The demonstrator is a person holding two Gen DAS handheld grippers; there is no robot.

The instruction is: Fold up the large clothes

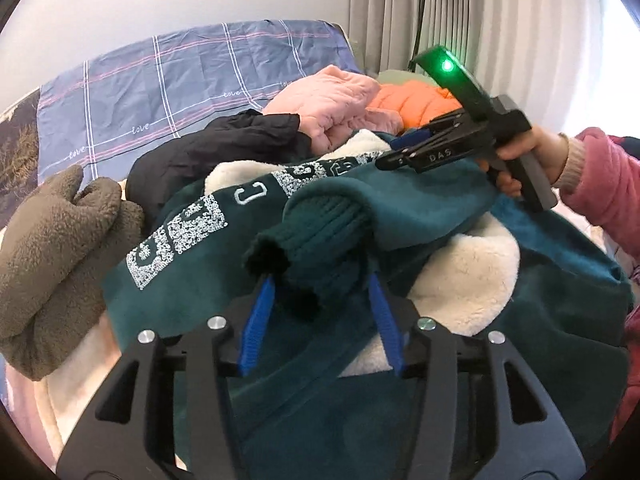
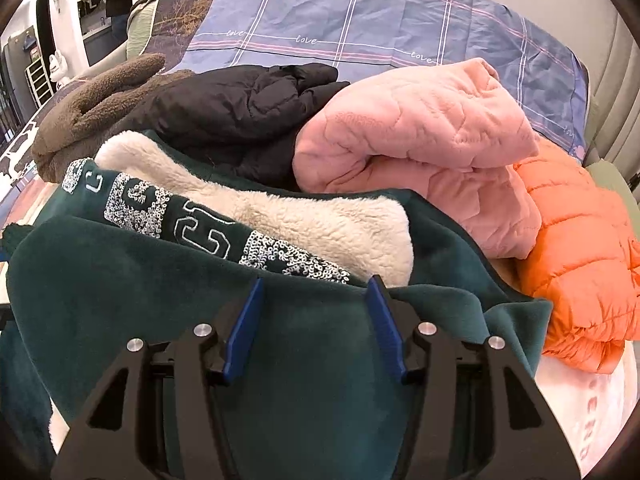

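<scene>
A dark green sweatshirt with white fleece lining and sequin letters lies bunched on the bed; it also shows in the right wrist view. My left gripper is open, its blue fingers on either side of the sweatshirt's ribbed cuff. My right gripper is open over the green fabric, fingers apart, nothing clamped. It also shows in the left wrist view, held by a hand in a pink sleeve, above the sweatshirt's far side.
Behind the sweatshirt lie a black jacket, a pink quilted jacket, an orange puffer jacket and a brown fleece garment. A blue plaid sheet covers the bed beyond. Curtains hang at the back right.
</scene>
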